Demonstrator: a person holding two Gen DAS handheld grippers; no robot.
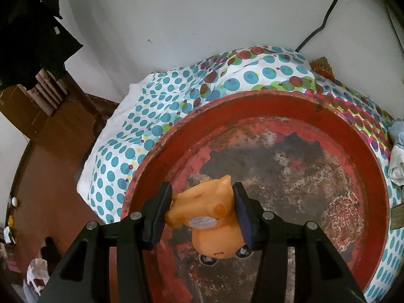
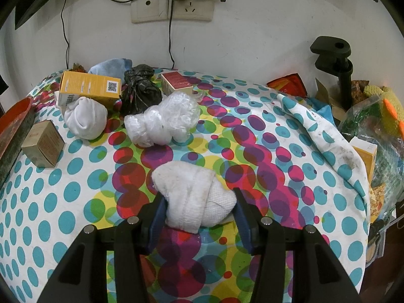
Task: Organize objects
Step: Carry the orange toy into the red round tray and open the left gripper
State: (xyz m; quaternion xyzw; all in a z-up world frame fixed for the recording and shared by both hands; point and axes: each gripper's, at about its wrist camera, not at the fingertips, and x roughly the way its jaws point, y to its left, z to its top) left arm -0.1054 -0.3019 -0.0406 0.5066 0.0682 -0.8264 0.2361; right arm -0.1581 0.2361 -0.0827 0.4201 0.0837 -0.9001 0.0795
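Overhead, the left claw (image 1: 202,202) grips an orange toy (image 1: 209,217) above the red tray (image 1: 353,131).

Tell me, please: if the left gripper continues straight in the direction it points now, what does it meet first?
Probably the worn floor of the red tray. The left gripper points down into it with the orange toy between its fingers; the gap above the tray is unclear.

The left gripper (image 1: 202,197) tilts steeply downward, its two black fingers closed on an orange toy figure (image 1: 209,214), with the pads pressing its sides. The right gripper (image 2: 199,202) also angles downward, its jaws set around a white rolled cloth (image 2: 194,199), blue-padded fingers (image 2: 157,214) at either side, touching it.
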